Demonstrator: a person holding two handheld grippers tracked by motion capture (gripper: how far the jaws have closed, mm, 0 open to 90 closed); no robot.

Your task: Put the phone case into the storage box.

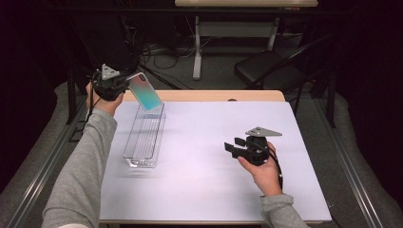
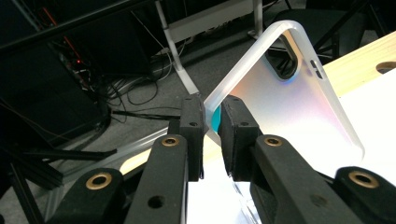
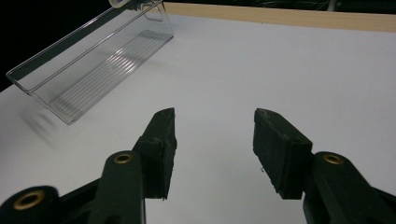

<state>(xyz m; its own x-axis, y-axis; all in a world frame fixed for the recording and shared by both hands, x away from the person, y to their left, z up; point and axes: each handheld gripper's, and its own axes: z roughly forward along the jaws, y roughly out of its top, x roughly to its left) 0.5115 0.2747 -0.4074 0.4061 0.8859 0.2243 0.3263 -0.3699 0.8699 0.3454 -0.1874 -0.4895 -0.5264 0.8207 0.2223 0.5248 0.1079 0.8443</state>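
Observation:
A phone case (image 1: 145, 91) with a pink-to-teal sheen hangs tilted over the far end of a clear plastic tray (image 1: 142, 135). My left gripper (image 1: 124, 85) is shut on the case's edge. In the left gripper view the case (image 2: 289, 107) shows its pale inner side and camera cut-out, its edge pinched between the black pads (image 2: 236, 135). My right gripper (image 1: 232, 146) hovers low over the white mat at the right, open, with nothing between its fingers. The right gripper view has the tray (image 3: 93, 60) lying far left of the open gripper (image 3: 215, 135).
A white mat (image 1: 214, 142) covers the wooden table (image 1: 214, 95). A black folding chair (image 1: 266, 66) and a desk's legs (image 1: 197, 47) with cables stand beyond the far edge. Metal rails (image 1: 351, 171) run along both sides.

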